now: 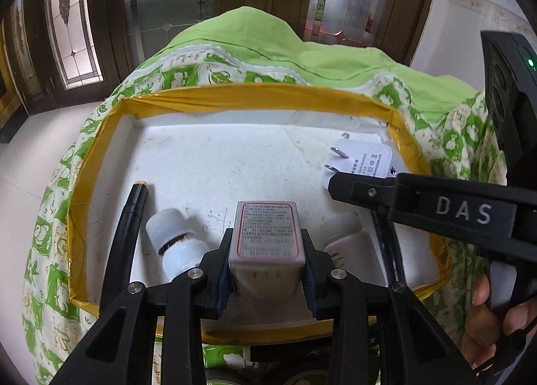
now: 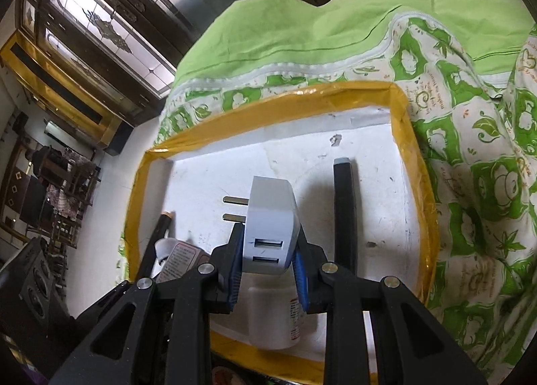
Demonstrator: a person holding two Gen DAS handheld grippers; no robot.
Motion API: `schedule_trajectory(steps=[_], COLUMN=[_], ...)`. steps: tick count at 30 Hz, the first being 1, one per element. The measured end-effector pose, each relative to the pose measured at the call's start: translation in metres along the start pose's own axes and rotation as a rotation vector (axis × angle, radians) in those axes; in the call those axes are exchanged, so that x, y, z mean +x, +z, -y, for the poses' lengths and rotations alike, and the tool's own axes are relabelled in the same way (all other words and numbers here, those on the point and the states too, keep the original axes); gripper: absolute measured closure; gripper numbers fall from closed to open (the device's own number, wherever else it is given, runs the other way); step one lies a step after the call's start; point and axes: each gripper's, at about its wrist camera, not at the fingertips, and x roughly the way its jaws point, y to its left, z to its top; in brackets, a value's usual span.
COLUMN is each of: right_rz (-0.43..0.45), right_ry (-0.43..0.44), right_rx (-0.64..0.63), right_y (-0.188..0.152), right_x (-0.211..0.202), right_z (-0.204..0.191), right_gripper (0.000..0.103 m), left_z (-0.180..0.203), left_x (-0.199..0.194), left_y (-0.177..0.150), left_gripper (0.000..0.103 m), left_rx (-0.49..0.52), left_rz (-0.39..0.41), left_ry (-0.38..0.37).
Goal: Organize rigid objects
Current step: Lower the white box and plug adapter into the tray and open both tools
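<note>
A white tray with a yellow taped rim (image 1: 255, 96) (image 2: 278, 106) lies on green patterned cloth. My left gripper (image 1: 266, 245) is shut on a clear rectangular box with a red-bordered label (image 1: 266, 234), held low over the tray's near side. My right gripper (image 2: 268, 244) is shut on a white USB charger (image 2: 268, 227) (image 1: 365, 162), its prongs pointing left. In the left wrist view one of the right gripper's fingers (image 1: 369, 192) reaches in from the right. In the tray lie a white bottle with a dark band (image 1: 174, 244), a second white bottle (image 2: 272, 318) (image 1: 345, 240) and a black pen (image 1: 131, 217).
A black stick with a grey tip (image 2: 344, 210) lies lengthwise in the tray's right half. Green leaf-print cloth (image 2: 470, 150) surrounds the tray and bunches up behind it. A person's hand (image 1: 486, 311) holds the right gripper's handle. Wooden doors with patterned glass (image 1: 77, 33) stand beyond.
</note>
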Motion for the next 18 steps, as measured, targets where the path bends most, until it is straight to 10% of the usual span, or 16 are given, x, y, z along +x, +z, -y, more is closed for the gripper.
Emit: schedule_trajectory(steps=[18], right_rz=[0.033], right_ry=[-0.070], right_rx=[-0.040], right_y=[-0.007], right_x=[0.010], right_z=[0.007], right_gripper=[0.077], left_z=[0.014], left_x=[0.000], left_y=[-0.017], left_gripper=[0.063], left_rx=[0.114], left_rz=[0.020], left_ry=[0.093])
